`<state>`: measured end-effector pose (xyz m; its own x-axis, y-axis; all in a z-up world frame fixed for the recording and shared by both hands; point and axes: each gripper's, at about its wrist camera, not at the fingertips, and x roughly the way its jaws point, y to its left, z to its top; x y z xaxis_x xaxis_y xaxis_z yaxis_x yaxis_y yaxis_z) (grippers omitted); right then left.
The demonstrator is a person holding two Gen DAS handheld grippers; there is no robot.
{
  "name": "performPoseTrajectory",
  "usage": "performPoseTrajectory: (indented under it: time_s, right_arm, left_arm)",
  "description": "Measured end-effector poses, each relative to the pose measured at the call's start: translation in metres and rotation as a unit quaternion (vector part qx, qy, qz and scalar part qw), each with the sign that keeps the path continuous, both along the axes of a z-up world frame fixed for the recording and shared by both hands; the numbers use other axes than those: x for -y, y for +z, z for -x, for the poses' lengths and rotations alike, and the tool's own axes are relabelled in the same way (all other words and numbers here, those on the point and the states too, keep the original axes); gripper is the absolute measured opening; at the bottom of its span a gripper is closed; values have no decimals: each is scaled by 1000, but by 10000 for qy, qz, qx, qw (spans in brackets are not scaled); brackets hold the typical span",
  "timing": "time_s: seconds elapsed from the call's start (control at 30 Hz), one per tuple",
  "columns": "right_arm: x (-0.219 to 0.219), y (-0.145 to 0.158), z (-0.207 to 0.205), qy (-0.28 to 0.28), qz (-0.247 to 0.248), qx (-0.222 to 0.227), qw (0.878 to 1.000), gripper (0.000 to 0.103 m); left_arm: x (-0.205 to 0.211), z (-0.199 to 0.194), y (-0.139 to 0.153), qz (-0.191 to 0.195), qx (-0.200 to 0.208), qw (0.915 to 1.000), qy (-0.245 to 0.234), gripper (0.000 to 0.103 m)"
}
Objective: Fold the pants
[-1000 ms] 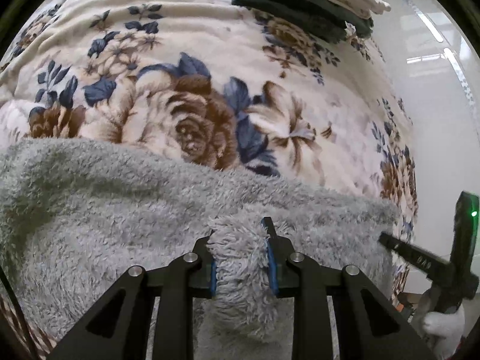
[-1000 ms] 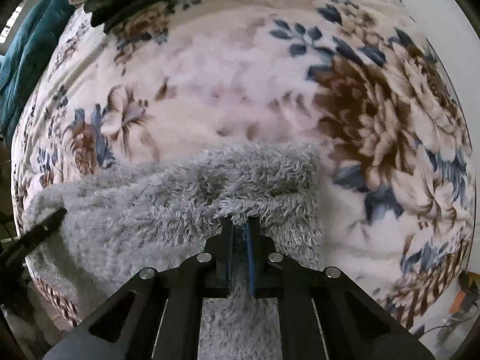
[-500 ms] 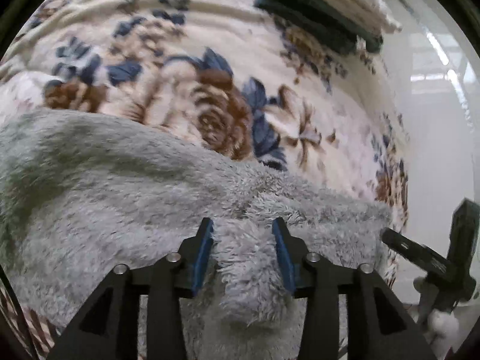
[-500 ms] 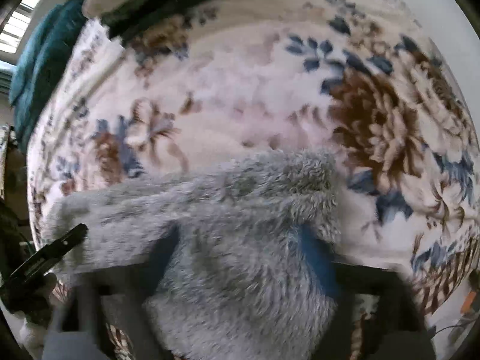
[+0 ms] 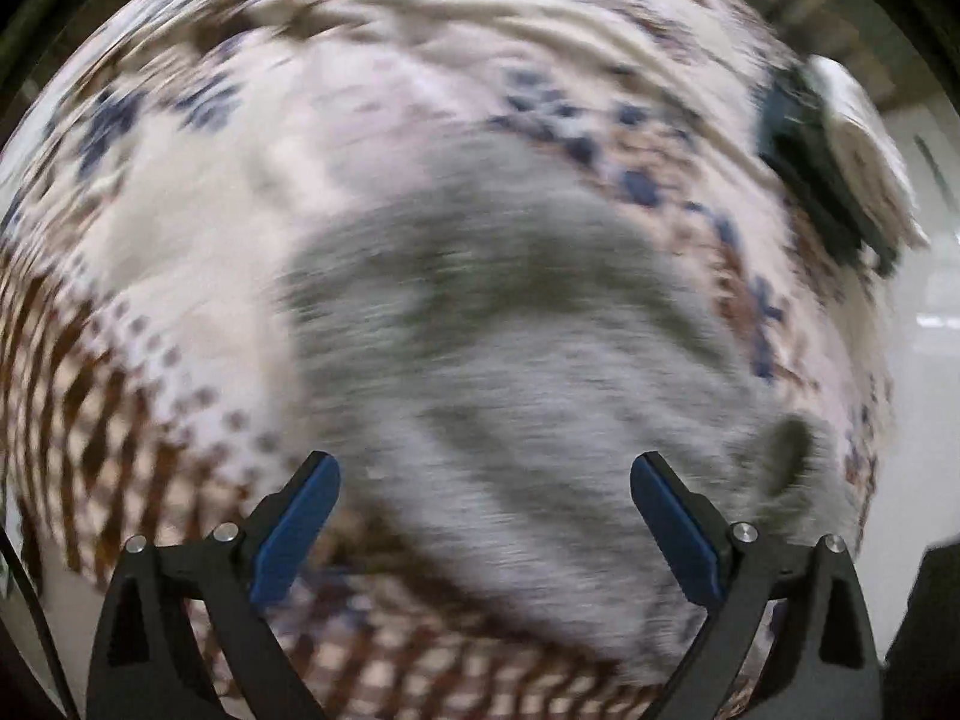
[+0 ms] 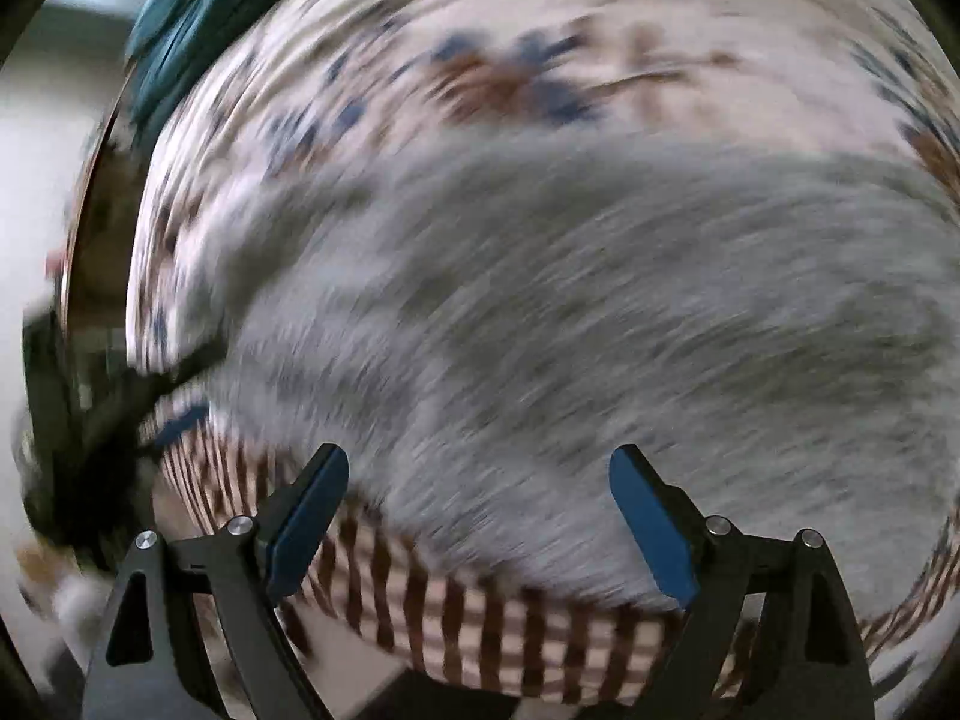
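Observation:
The fluffy grey pants (image 5: 510,330) lie in a folded heap on the flowered blanket (image 5: 240,150); both views are motion-blurred. My left gripper (image 5: 485,468) is open and empty, raised above the pants' near edge. My right gripper (image 6: 479,465) is also open and empty, above the near edge of the pants (image 6: 600,300). Neither touches the fabric.
A stack of folded dark and white clothes (image 5: 840,168) lies at the far right of the blanket. A teal cloth (image 6: 198,18) lies at the far left in the right wrist view. The blanket's brown checked border (image 6: 468,618) hangs over the near edge.
Both grippers have opened wide, let go of the grey pants and pulled back and up. The pants now lie loose on the blanket.

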<state>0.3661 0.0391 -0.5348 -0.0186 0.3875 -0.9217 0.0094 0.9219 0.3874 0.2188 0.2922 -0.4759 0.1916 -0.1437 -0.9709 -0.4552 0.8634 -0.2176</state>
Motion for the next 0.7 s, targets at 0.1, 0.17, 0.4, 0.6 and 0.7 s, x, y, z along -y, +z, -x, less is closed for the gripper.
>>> performPoseTrajectory:
  time_s: [0.1, 0.17, 0.4, 0.6, 0.7]
  right_arm:
    - [-38, -18, 19, 707, 345, -15, 9969, 64]
    - [-53, -31, 29, 1013, 889, 59, 9909, 15]
    - [-83, -15, 54, 1624, 1368, 631, 9752, 12]
    - [-52, -28, 35, 835, 433, -67, 9955, 38]
    - [-27, -19, 25, 306, 245, -36, 9992, 53]
  left_arm:
    - [-14, 10, -7, -66, -150, 9998, 94, 99]
    - [-18, 13, -12, -197, -226, 9996, 5, 99]
    - [-26, 13, -18, -88, -169, 9998, -15, 99]
    - [-52, -7, -39, 1081, 334, 9900, 847, 99]
    - [-73, -18, -69, 1857, 526, 9685, 1575, 99]
